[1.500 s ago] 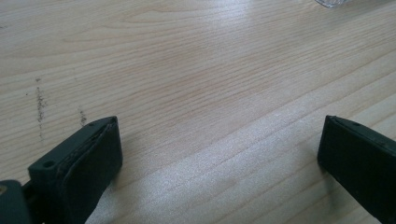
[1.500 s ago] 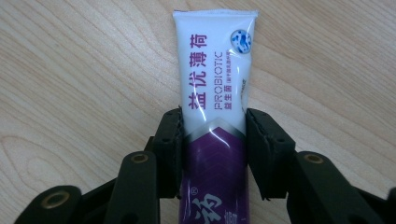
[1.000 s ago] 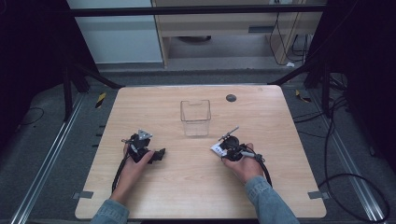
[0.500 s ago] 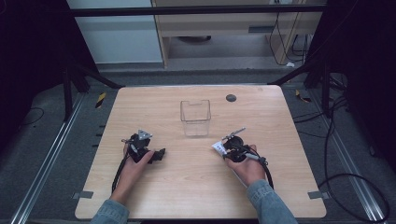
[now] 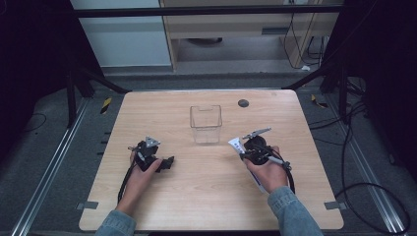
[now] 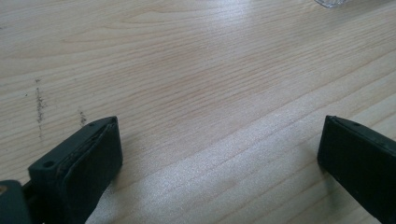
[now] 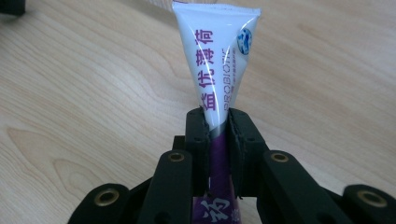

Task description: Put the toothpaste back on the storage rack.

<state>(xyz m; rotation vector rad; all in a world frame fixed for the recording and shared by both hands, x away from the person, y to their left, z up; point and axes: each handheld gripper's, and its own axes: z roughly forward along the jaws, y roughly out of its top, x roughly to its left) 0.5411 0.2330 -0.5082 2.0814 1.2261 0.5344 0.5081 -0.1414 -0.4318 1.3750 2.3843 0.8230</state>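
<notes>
Right now my right gripper (image 7: 217, 122) is clamped on a white and purple tube (image 7: 217, 60), pinching it at its narrow middle where the white print meets the purple part. The flat crimped end of the tube stands out beyond my fingertips, and the purple end runs back under the gripper toward my palm. In the high view the tube (image 5: 236, 144) shows as a white tip just ahead of my right gripper (image 5: 247, 150), pointing toward the clear plastic container (image 5: 206, 123), which stands near and a little beyond the tube's end, not touching it. My jaws have just been closing and now press the tube from both sides. Off to the other side, well apart from the tube, my left gripper (image 5: 167, 162) lies low over the wooden table (image 5: 196, 196) with its jaws spread wide and only bare wood between them (image 6: 219, 154). A small dark round spot (image 5: 243, 103) sits on the table beyond the container
</notes>
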